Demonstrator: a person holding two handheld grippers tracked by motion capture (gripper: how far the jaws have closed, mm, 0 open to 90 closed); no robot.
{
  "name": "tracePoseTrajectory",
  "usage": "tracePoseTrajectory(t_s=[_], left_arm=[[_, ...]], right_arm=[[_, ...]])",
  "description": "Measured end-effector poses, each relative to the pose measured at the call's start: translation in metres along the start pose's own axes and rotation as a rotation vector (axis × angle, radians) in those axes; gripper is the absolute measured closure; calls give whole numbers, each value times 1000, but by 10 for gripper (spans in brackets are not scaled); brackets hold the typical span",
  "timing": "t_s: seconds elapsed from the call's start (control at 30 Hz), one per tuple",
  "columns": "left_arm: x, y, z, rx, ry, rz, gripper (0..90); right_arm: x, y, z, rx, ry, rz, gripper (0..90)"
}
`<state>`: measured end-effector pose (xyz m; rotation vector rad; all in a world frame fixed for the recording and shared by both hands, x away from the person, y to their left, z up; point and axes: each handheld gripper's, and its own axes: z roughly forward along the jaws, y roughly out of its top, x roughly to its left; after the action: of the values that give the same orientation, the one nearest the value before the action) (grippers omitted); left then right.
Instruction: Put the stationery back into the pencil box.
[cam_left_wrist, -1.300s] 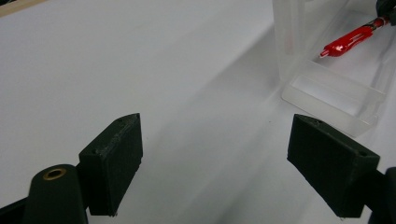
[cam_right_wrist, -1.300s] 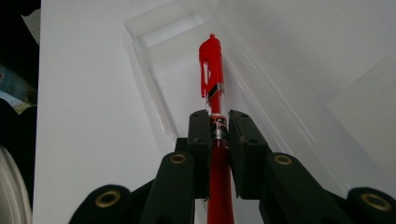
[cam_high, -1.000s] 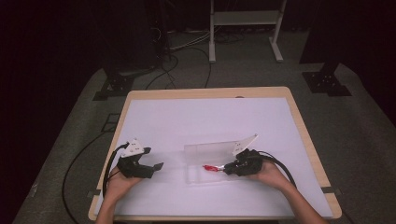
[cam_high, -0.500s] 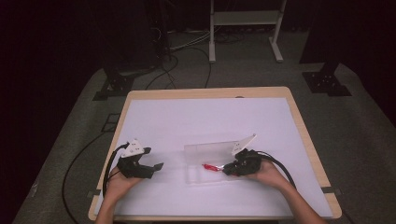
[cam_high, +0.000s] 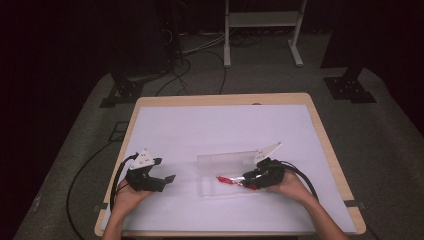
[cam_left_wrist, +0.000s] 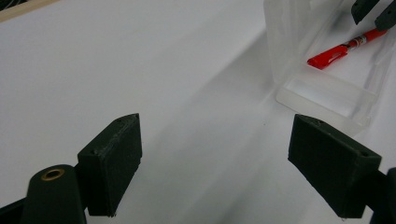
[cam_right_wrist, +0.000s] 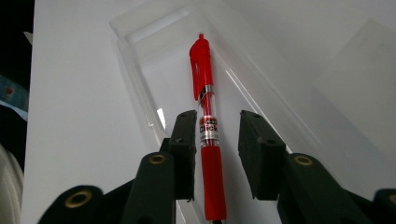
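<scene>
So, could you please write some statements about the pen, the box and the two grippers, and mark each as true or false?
1. The red pen lies inside the clear plastic box. True.
2. The right gripper has its jaws on either side of the pen with a gap showing on one side. True.
3. The left gripper is holding the box lid. False: its jaws are wide open with nothing between them, apart from the box.
4. The box lid is closed. False: it stands open along the far side of the box.
5. The table has a white top. True.
</scene>
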<state>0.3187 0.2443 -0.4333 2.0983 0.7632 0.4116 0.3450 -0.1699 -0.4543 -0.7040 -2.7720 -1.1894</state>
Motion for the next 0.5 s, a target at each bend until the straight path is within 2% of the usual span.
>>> tracePoseTrajectory(t_s=[0.27,0.5], left_arm=[[0,-1,2,2,-6,-2,166],[0,-1,2,4,-7,0,166]], right_arm=[[-2,-4,-18,-37,-25,10,611],[-4,-6,-29,-47,-47,18,574]])
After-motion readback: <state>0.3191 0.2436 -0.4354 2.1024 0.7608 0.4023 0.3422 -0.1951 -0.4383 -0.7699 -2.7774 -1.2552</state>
